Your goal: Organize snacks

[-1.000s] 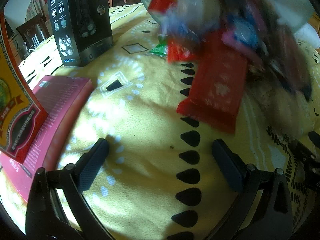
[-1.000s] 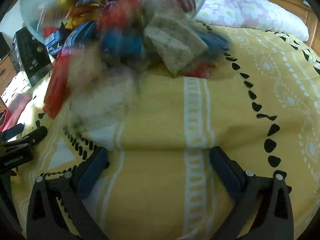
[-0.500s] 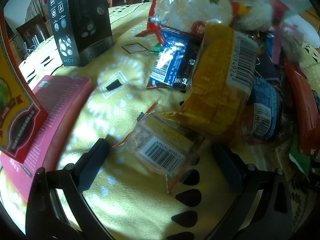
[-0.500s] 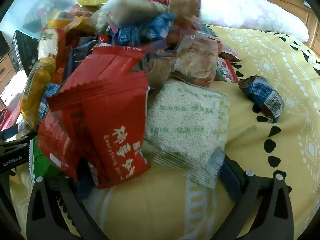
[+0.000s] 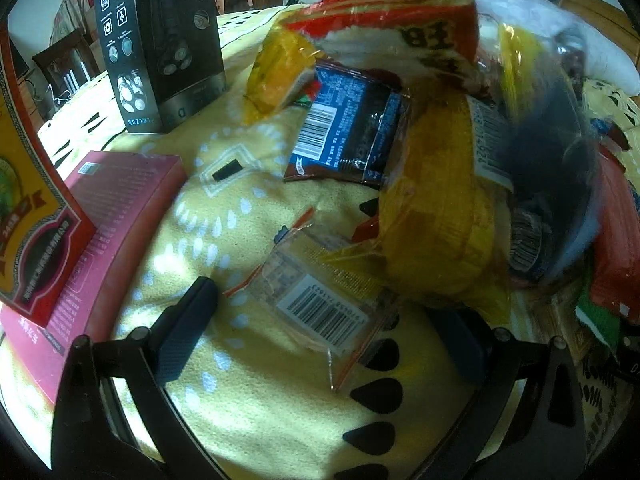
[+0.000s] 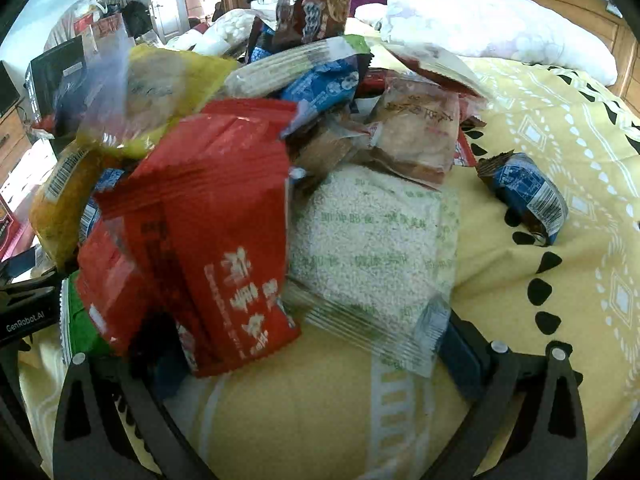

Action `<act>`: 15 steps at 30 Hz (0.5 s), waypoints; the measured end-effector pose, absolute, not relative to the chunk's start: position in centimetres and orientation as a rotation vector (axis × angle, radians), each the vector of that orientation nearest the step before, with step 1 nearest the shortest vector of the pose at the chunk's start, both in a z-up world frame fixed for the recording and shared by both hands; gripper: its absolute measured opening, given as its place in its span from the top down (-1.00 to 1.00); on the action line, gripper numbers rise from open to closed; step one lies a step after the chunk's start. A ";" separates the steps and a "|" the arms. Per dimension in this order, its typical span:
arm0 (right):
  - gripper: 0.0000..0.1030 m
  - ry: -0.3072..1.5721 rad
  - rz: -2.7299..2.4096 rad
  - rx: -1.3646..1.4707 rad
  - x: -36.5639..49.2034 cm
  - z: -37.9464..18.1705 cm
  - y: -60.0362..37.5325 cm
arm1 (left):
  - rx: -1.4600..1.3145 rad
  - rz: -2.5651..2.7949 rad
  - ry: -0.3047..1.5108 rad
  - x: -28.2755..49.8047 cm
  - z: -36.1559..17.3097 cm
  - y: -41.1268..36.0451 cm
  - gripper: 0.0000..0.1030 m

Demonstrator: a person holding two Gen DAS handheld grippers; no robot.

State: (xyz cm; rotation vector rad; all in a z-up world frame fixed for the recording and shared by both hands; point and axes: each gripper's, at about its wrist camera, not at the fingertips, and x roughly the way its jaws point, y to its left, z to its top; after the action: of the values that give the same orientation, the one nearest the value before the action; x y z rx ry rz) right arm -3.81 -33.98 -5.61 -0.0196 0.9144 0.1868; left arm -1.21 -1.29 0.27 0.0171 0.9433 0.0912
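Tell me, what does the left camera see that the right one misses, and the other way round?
Only the left view shows the pink box lying flat, the red and yellow carton over it, and a clear packet with a barcode between the open left gripper fingers. Only the right view shows the white pillow, a pale grainy packet and a blue wrapper lying apart from the heap, near the open right gripper. Both show the yellow bedspread, the black box and the snack heap.
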 end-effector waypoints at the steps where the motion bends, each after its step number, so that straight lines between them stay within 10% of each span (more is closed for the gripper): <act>1: -1.00 0.915 0.186 -0.021 -4.0 -5.5 -33.7 | 0.017 0.091 0.943 -1.2 0.3 -1.3 -1.00; 15: -1.00 0.918 0.176 -0.039 -3.7 -5.5 -33.0 | 0.016 0.091 0.943 -1.3 0.4 -1.2 -1.00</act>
State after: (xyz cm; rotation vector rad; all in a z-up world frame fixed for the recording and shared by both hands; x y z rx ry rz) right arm -3.74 -33.03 -5.52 -0.0390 0.9177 0.1760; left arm -1.26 -1.25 0.40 0.0156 0.9431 0.0910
